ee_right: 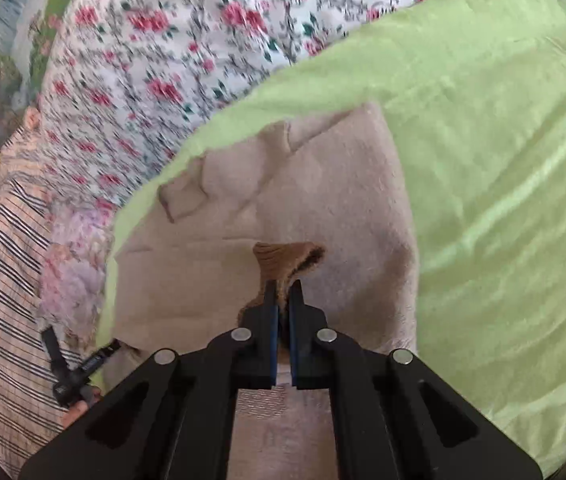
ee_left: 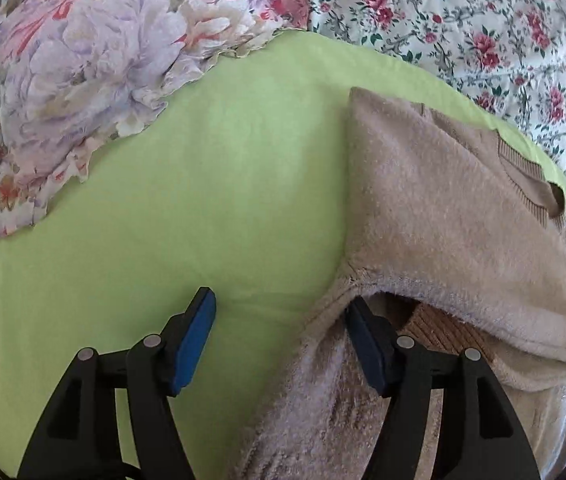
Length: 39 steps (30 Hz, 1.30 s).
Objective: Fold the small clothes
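Observation:
A fuzzy beige sweater (ee_left: 443,200) lies partly folded on a green sheet (ee_left: 203,160). In the left wrist view, my left gripper (ee_left: 281,298) stands open at the sweater's left edge. Its left finger is over bare sheet. Its right finger (ee_left: 367,340) is tucked under the folded-over flap, where a brown ribbed part (ee_left: 447,328) shows. Nothing is pinched between the pads. In the right wrist view, my right gripper (ee_right: 284,285) is shut on the brown ribbed cuff (ee_right: 283,258) of the sweater (ee_right: 323,184) and holds it over the beige body.
A ruffled floral pillow (ee_left: 83,80) lies at the sheet's left. A rose-print duvet (ee_left: 463,20) borders the far side. In the right wrist view, striped cloth (ee_right: 3,280) sits at the left, and open green sheet (ee_right: 503,120) spreads to the right.

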{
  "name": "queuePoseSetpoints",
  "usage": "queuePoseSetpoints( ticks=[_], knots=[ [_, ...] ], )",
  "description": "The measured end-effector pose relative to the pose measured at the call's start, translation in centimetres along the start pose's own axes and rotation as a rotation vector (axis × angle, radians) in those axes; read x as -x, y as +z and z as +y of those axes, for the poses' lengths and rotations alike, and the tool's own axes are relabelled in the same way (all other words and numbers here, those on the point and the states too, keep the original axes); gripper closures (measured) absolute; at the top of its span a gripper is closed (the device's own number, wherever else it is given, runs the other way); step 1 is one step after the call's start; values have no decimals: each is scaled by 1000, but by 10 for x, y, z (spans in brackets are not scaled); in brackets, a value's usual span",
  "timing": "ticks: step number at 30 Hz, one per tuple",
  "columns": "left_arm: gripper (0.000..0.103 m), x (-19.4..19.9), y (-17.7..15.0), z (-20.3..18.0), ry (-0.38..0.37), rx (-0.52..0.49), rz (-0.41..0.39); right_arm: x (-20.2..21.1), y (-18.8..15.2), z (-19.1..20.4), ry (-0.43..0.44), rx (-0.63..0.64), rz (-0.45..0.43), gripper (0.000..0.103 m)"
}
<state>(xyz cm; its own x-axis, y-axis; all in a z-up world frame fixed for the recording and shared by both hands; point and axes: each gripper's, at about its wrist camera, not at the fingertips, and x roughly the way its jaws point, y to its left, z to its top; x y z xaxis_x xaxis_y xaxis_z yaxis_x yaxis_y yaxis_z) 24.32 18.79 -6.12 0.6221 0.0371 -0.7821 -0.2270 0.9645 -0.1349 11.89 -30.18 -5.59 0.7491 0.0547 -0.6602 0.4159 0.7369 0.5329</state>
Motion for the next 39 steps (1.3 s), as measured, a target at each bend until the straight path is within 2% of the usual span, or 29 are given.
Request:
queuePoseSetpoints(
  ticks=[3,4,6,7,9,11,12,13,14,16,18,20,21,22,23,25,29,32,34,37,38,39],
  knots=[
    [36,-2,2,3,-13,0,7,-15,-7,3,-161,92,51,98],
    [36,-2,2,3,-14,-4,9,-20,-8,5,-251,121,71,97],
    [37,1,1,3,-22,-12,13,-9,-9,12,-294,133,27,97],
    [37,2,0,3,-28,-19,16,-1,-9,17,-280,128,-10,96],
    [37,5,-2,3,-36,-37,22,12,-10,27,-183,117,-54,96],
    [39,8,-6,2,-42,-59,33,3,-11,30,-91,111,-1,96],
    [39,10,-7,1,-44,-69,38,-10,-12,26,-111,92,64,96],
    [39,14,-9,1,-51,-84,44,-21,-14,18,-180,67,118,96],
    [39,20,-12,2,-65,-97,47,-25,-17,8,-212,33,150,96],
    [39,34,-21,4,-107,-137,53,-8,-23,0,-161,-28,131,96],
    [37,54,-37,10,-160,-183,65,20,-31,9,-138,-13,98,94],
    [35,70,-54,16,-212,-214,88,56,-47,20,-44,12,71,79],
    [32,77,-63,20,-235,-225,103,73,-57,25,-9,22,59,55],
    [31,85,-75,26,-257,-236,124,95,-72,30,20,37,39,36],
    [30,91,-87,32,-268,-239,145,106,-81,36,34,50,22,33],
    [30,101,-110,45,-282,-234,190,134,-111,36,58,75,16,33],
    [30,123,-153,67,-349,-196,244,161,-158,20,99,41,50,33],
    [19,134,-175,70,-422,-208,276,175,-192,15,88,59,64,33],
    [18,140,-187,67,-457,-233,283,186,-214,8,72,57,73,33],
    [26,152,-202,61,-551,-270,297,199,-238,-6,50,31,83,33],
    [36,154,-205,61,-584,-275,303,202,-245,-11,47,15,88,33],
    [40,154,-207,60,-610,-272,312,203,-251,-17,50,-3,100,33]
  ],
)
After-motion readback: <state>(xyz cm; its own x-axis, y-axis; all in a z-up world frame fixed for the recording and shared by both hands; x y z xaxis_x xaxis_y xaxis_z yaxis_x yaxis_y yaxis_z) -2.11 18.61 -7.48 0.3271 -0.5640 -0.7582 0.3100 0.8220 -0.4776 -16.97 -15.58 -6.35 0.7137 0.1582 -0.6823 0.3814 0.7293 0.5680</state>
